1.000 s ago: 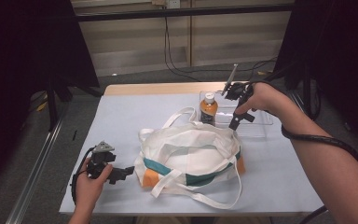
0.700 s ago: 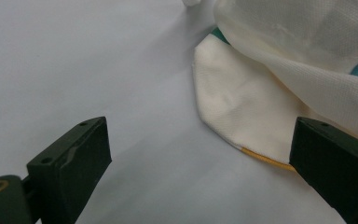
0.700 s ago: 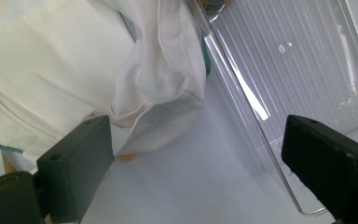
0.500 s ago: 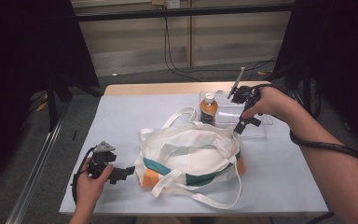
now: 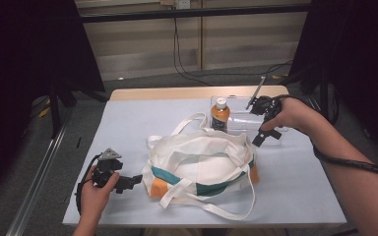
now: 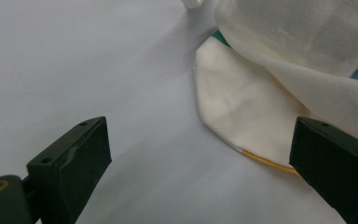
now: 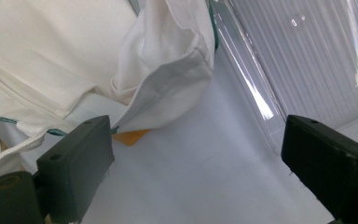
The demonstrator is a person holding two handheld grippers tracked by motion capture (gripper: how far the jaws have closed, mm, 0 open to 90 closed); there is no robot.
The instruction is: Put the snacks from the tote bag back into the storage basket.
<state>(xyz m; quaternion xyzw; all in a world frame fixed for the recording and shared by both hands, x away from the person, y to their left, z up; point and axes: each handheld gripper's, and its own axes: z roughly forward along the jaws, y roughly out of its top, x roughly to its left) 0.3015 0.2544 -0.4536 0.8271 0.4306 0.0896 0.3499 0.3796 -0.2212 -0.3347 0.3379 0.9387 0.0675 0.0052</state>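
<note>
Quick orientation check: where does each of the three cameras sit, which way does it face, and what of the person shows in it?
High view: above the person's side of the table, looking forward and down at the cloth bag, bottle and clear tray; both forearms, left tool and right tool show.
Left gripper view: on the left tool, facing the bag's corner; its open jaws show.
Right gripper view: on the right tool, facing the bag's edge and tray; its open jaws show.
All three share the bag.
</note>
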